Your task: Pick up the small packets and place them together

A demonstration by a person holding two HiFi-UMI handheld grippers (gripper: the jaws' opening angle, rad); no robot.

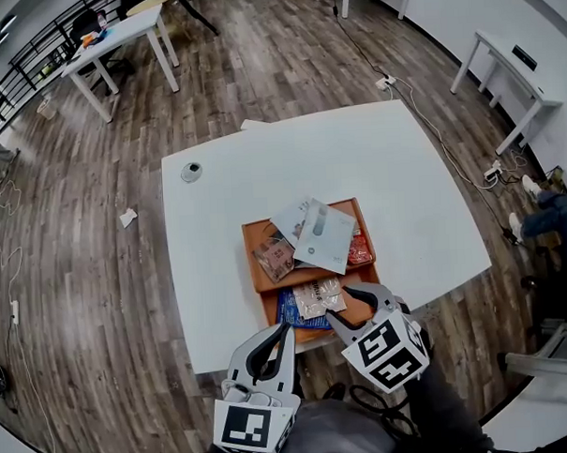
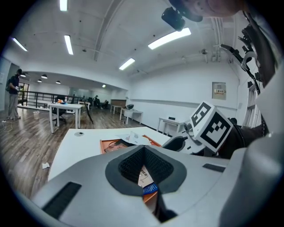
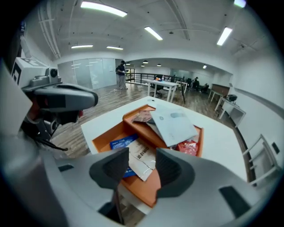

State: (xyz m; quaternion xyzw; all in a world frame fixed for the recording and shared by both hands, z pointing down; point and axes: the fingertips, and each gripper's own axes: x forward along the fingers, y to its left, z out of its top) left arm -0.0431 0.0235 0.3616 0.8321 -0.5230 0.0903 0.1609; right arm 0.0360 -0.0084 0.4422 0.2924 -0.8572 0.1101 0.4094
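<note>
Three cameras, one tray
Head view looks steeply down; both gripper views sit low and close, sharing the orange two-compartment tray [image 1: 258, 233] [image 3: 108, 133] mid-frame.

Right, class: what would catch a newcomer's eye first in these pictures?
The orange tray on the white table, heaped with small packets, a large pale grey packet on top. At the table's near edge the right claw stands open, aimed at a printed packet, the left claw beside it.

On the table [image 1: 226, 205], the two-compartment tray [image 1: 258, 233] sits toward 6 o'clock. Its far compartment holds a large pouch [image 1: 323, 236] atop smaller packets [image 1: 274, 257]. The near compartment holds two overlapping packets [image 1: 319, 297]. A round disc [image 1: 191, 171] lies at the table's 10 o'clock.
</note>
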